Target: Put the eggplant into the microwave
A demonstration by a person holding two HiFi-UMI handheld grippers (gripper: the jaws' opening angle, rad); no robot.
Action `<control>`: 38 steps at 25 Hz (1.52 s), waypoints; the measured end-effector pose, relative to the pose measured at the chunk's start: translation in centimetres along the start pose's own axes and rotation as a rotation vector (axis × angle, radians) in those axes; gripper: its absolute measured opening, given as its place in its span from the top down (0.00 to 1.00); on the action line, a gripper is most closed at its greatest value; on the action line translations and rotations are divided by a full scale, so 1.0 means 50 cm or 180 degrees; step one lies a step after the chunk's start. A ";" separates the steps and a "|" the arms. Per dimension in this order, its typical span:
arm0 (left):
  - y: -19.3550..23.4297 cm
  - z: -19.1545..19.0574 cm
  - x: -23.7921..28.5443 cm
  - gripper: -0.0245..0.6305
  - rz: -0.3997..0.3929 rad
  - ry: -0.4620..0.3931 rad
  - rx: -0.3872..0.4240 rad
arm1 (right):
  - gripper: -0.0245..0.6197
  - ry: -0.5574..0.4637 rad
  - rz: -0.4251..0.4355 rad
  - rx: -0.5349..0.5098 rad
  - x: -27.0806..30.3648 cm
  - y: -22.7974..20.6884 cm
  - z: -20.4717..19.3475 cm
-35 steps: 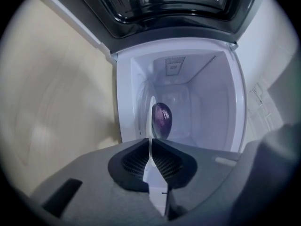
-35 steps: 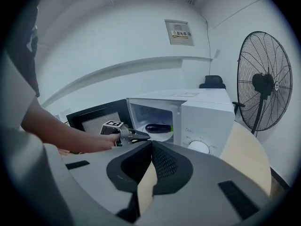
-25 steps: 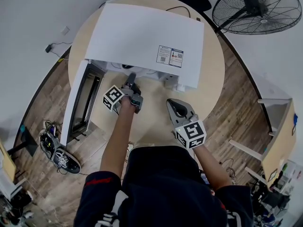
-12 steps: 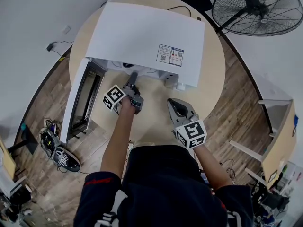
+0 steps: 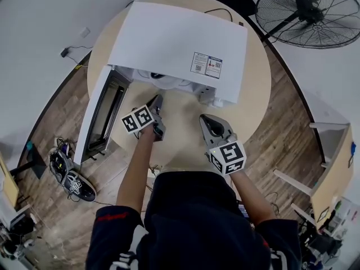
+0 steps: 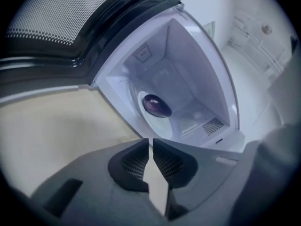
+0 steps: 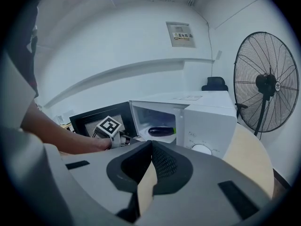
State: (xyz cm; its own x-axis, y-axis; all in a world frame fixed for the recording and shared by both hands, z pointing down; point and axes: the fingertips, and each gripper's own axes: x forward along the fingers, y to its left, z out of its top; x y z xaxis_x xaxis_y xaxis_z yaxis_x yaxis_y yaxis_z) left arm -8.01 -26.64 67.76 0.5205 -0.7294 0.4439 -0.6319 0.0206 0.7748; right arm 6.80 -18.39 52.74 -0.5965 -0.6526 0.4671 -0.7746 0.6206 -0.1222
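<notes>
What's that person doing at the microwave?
The person has tongs in each hand. The eggplant lies on the plate inside the microwave, whose door is open. The left tongs are just outside it, closing with nothing between them. The right tongs hang shut and empty over the table.

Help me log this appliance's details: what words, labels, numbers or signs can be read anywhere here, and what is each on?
Two stickers on the microwave top: print and codes too small to read.
Control panel marks above the dial: too small to read.
Wall notice: blurred, unreadable.
Marker cubes: square patterns only, no words.
Nothing can be quoted.
</notes>
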 end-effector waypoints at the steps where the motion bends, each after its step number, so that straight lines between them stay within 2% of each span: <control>1: 0.003 -0.003 -0.002 0.91 0.0061 0.0059 0.0121 | 0.95 0.0005 0.0007 -0.0003 0.001 0.001 0.000; 9: -0.012 -0.010 0.014 0.94 0.0350 0.0326 0.0956 | 0.95 0.0056 0.0013 0.0001 0.006 0.003 -0.011; 15: -0.033 -0.008 0.040 0.94 0.0438 0.0422 0.1496 | 0.95 0.0083 -0.0024 0.0025 0.003 -0.007 -0.018; 38: -0.027 0.031 0.100 0.94 0.0525 0.0436 0.1457 | 0.95 0.0148 -0.0059 0.0095 0.011 -0.026 -0.029</control>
State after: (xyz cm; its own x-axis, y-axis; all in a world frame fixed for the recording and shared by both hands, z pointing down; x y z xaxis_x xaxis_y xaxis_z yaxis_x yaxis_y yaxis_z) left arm -5.43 -31.39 68.23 0.4436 -0.6446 0.6226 -0.8831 -0.1962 0.4261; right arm 7.76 -18.93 54.44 -0.5721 -0.6426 0.5096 -0.7918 0.5948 -0.1389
